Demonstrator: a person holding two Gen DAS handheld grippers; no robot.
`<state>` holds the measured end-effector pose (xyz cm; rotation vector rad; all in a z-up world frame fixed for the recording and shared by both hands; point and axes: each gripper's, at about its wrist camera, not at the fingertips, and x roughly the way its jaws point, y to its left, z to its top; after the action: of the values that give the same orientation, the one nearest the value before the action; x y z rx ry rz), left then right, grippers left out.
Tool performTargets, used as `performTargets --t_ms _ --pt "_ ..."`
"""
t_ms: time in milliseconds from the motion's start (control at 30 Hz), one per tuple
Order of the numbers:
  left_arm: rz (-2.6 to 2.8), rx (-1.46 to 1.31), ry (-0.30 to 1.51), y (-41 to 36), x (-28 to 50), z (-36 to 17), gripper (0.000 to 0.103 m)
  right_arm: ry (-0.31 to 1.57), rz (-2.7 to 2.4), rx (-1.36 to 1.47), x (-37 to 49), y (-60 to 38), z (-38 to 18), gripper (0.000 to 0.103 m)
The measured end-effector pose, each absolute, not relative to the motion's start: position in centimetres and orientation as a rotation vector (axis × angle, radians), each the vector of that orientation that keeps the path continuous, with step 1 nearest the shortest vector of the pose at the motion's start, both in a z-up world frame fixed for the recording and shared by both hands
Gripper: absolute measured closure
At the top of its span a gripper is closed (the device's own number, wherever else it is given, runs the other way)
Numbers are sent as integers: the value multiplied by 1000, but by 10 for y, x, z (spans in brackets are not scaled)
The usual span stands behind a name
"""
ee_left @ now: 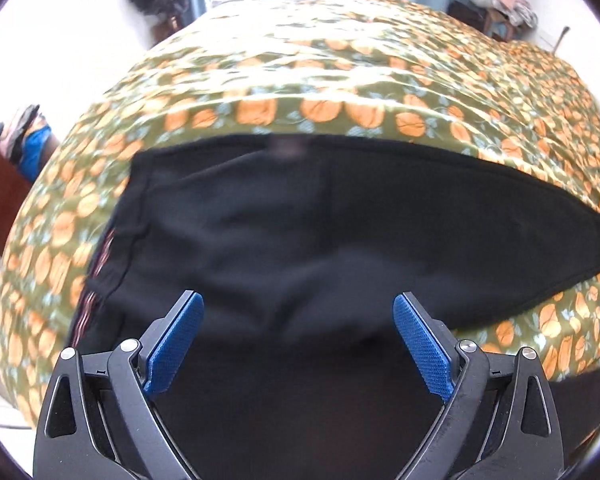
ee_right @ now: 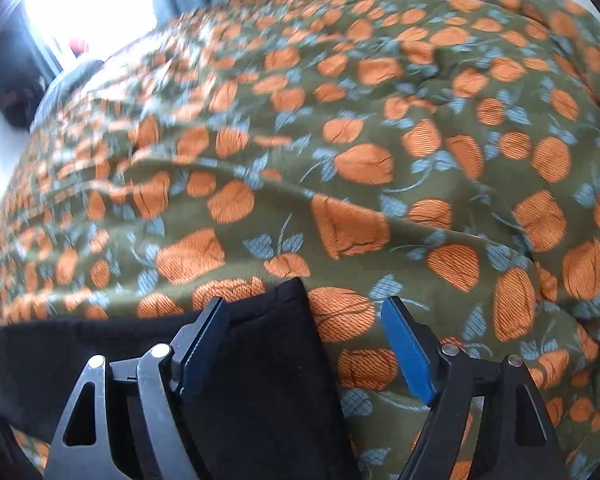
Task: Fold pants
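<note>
Black pants (ee_left: 300, 224) lie flat across a bed covered by a green sheet (ee_left: 340, 60) with orange flowers. In the left wrist view a striped band shows along the pants' left edge. My left gripper (ee_left: 298, 308) hovers over the near part of the pants, jaws wide apart, blue pads bare. In the right wrist view one end of the pants (ee_right: 268, 360) lies at the lower left. My right gripper (ee_right: 304, 312) stands open over that end's corner; the cloth lies under its left finger and no pad presses on it.
The bed's left edge drops to a white floor beside a brown cabinet (ee_left: 0, 200) with piled clothes. A stool with laundry (ee_left: 500, 4) stands beyond the far right corner. Curtains and a bright window (ee_right: 84, 4) lie behind the bed.
</note>
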<state>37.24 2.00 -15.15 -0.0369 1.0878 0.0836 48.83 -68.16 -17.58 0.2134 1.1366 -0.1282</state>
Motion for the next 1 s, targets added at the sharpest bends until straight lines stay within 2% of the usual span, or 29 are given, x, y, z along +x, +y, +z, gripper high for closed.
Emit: performTargets --t_ms 33,67,100,167,233,333,467,633,667,733,767,800,1000 --pt "92 -35 1092 23 368 -153 6 1160 -129 193 493 -677 -180 27" --pt "101 -31 1100 24 364 -155 6 1162 -123 206 492 -675 -183 46" --pt "110 -30 1110 29 361 -156 6 1142 -110 237 489 -674 -181 87" --pt "117 -47 1124 34 354 -161 6 992 -120 252 461 -664 -150 89" --pt "115 -73 1134 37 346 -165 6 950 -97 231 445 -656 -136 91" --pt "107 -98 1129 38 334 -165 6 861 1 134 381 -630 -99 91" --pt "79 -138 1120 35 315 -162 6 795 30 75 253 -600 -73 91" --pt "55 -140 1131 26 290 -168 6 868 -41 49 133 -578 -113 91" --pt "62 -136 1130 25 285 -169 6 917 -70 39 115 -572 -127 81" --pt "67 -143 1122 25 272 -168 6 972 -152 26 81 -560 -144 49" --pt "66 -154 1118 26 263 -168 6 971 -168 43 65 -558 -147 43" --pt "64 -160 1116 27 258 -167 6 948 -171 75 50 -556 -147 40" --pt "57 -185 1132 28 232 -171 6 811 -61 355 10 -527 -134 40"
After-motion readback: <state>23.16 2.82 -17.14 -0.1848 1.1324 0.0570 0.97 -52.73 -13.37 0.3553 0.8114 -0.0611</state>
